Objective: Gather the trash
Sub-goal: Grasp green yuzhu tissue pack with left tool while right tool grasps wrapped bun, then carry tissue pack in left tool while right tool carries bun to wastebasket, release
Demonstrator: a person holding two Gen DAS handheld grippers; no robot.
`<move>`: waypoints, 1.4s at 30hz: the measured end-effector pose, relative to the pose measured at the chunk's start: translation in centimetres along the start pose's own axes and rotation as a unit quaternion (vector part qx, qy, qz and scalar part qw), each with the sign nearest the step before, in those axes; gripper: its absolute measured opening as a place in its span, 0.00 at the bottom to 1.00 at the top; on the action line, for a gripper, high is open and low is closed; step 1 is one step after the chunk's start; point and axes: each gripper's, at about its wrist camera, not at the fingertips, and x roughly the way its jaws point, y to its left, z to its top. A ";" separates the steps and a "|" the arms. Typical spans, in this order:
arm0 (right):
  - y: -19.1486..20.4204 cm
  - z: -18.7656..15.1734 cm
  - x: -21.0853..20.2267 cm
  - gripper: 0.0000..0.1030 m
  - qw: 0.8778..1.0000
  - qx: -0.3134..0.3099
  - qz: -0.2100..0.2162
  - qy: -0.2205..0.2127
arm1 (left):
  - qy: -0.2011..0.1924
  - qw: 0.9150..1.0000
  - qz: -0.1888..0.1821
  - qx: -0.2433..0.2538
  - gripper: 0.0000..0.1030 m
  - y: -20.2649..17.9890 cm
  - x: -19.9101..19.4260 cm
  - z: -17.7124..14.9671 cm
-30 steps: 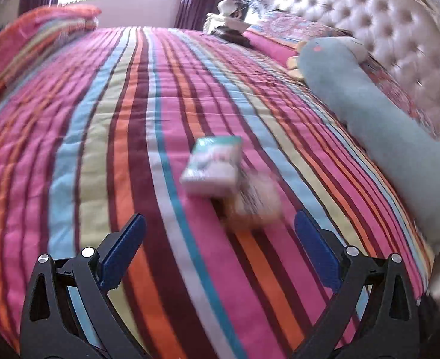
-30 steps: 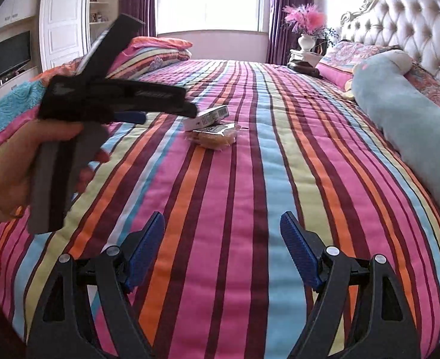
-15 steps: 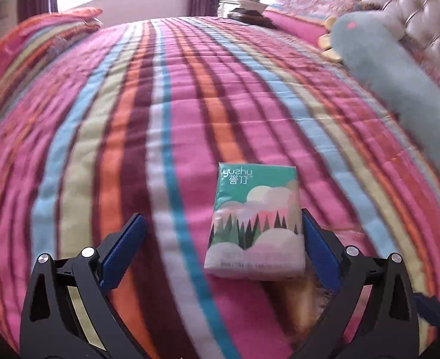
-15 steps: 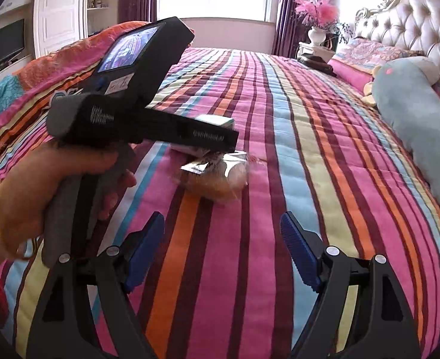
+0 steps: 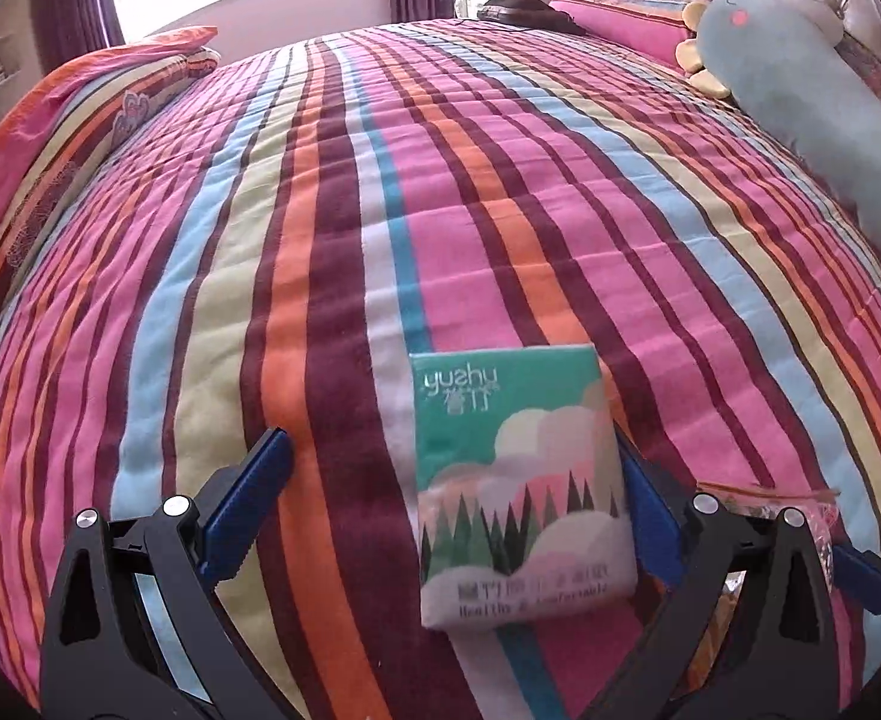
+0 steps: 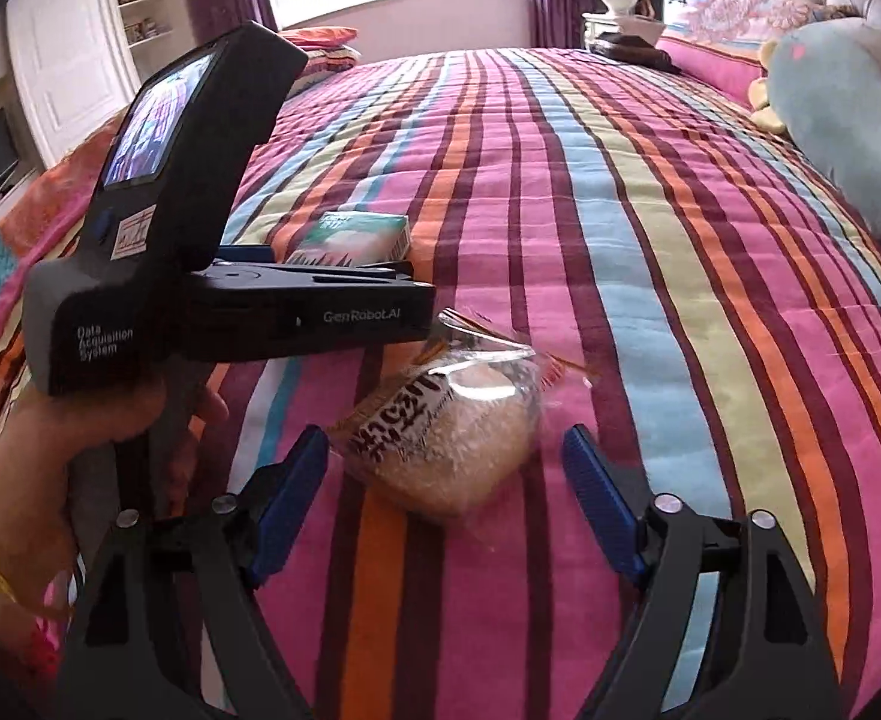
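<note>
A green tissue pack (image 5: 518, 480) lies flat on the striped bedspread (image 5: 380, 210). My left gripper (image 5: 449, 450) is open, with the pack between its fingers, close against the right one. A clear wrapper with a brown bun (image 6: 446, 438) lies just right of the pack; its edge (image 5: 770, 495) shows behind the left gripper's right finger. My right gripper (image 6: 446, 456) is open around the wrapper, low over the bed. In the right wrist view the tissue pack (image 6: 353, 237) shows past the left gripper's body (image 6: 230, 306).
A long grey-blue plush pillow (image 5: 818, 78) lies along the right side of the bed, by the tufted headboard. Folded bedding (image 5: 80, 120) lies on the left. A nightstand with a vase (image 6: 620, 6) stands beyond the bed.
Both grippers have moved forward and down. The tissue pack now sits deeper between the left fingers, and the wrapper now lies between the right fingers.
</note>
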 end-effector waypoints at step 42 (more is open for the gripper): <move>-2.1 -9.9 -10.1 0.54 0.995 0.035 0.064 -0.068 | -0.088 0.994 -0.067 -0.002 0.48 2.9 -18.5 -20.3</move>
